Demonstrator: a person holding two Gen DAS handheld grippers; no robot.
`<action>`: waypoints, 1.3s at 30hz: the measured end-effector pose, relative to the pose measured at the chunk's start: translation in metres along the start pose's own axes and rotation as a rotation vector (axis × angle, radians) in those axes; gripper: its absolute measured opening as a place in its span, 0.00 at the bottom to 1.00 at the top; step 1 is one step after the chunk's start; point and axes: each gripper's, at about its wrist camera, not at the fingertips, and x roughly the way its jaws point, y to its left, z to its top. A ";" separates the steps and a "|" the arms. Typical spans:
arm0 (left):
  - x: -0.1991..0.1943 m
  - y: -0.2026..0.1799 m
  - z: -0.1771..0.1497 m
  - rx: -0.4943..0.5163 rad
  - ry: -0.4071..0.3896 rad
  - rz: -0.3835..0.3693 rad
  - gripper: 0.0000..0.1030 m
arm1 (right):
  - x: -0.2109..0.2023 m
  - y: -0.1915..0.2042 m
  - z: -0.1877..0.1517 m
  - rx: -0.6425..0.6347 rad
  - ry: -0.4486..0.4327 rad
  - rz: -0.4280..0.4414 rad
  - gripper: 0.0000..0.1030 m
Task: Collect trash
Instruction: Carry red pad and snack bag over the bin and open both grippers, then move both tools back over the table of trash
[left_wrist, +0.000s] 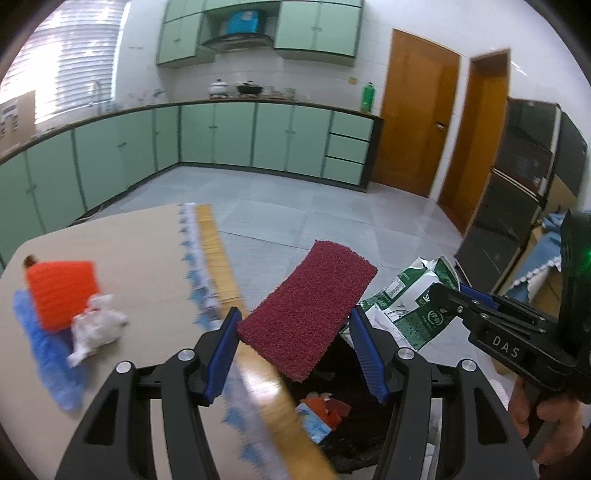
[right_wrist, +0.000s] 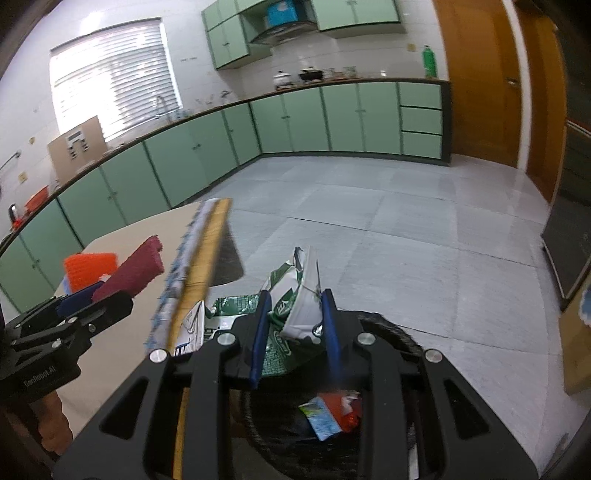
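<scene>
Trash in both grips hung over the black bin (right_wrist: 391, 332) beside the desk (left_wrist: 140, 258): the left gripper (left_wrist: 293, 354) had its fingers pinching a maroon scouring pad (left_wrist: 306, 310) by its near end, and the right gripper (right_wrist: 295, 332) had its fingers squeezed onto a crumpled green-and-white wrapper (right_wrist: 295, 291). Both looked light; the pad seemed springy and rough, so an edge hold should keep, while the glossy, limp wrapper likely needed a pinch on a bunched fold. An orange sponge (left_wrist: 61, 291) and a white paper wad (left_wrist: 96, 325) lay on the desk.
</scene>
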 end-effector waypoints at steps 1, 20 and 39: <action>0.008 -0.008 0.001 0.011 0.007 -0.011 0.57 | 0.001 -0.007 0.000 0.007 0.002 -0.011 0.25; 0.106 -0.066 -0.001 0.031 0.201 -0.129 0.61 | 0.052 -0.086 -0.032 0.075 0.127 -0.144 0.46; 0.023 0.009 0.015 -0.066 0.001 0.054 0.78 | 0.030 -0.050 -0.018 0.088 0.008 -0.165 0.91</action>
